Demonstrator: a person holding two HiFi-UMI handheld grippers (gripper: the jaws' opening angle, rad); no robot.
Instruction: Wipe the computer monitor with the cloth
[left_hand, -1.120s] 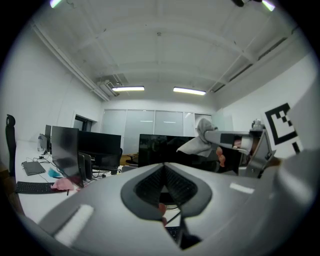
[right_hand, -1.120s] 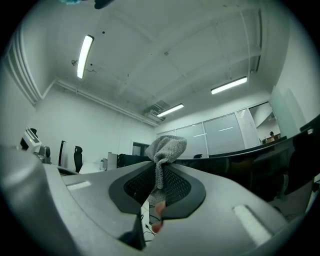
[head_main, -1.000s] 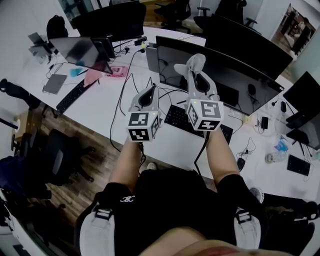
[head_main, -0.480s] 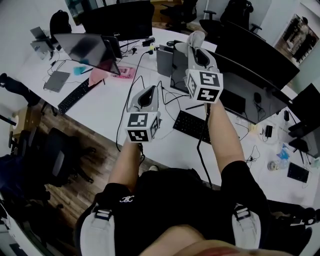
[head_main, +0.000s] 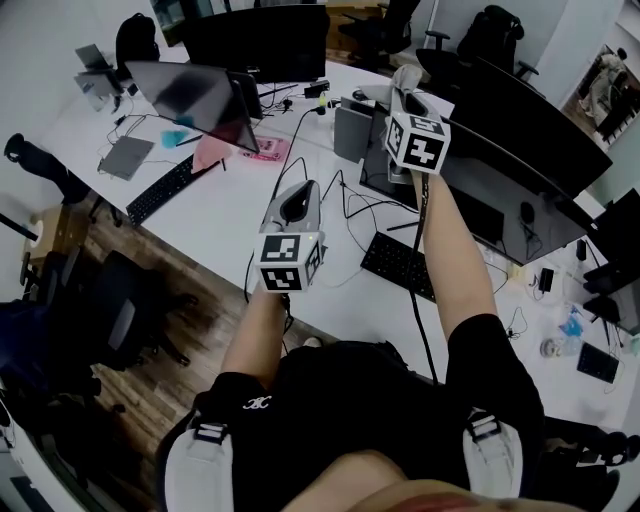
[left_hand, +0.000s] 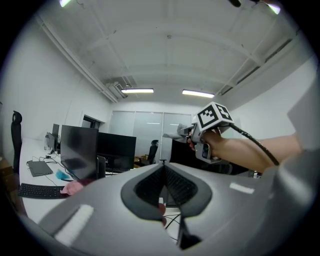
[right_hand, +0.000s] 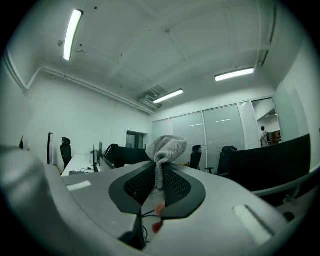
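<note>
A grey knitted cloth (right_hand: 165, 148) is pinched between the jaws of my right gripper (head_main: 404, 88), its bunched end sticking out past the tips. That gripper is raised high, near the top edge of the wide dark computer monitor (head_main: 480, 200), at its left end; in the left gripper view the right gripper (left_hand: 209, 131) shows in the air with the cloth (left_hand: 172, 135) at its tip. My left gripper (head_main: 297, 196) hangs lower over the white desk (head_main: 220, 220), shut with nothing between its jaws.
A black keyboard (head_main: 398, 265) and loose cables (head_main: 345, 205) lie in front of the monitor. Another monitor (head_main: 200, 95), a pink item (head_main: 230, 150) and a second keyboard (head_main: 160, 190) sit to the left. An office chair (head_main: 115, 310) stands by the desk edge.
My right gripper has risen and moved away from me with the cloth, from in front of the screen up to the monitor's top edge. The left gripper has barely moved.
</note>
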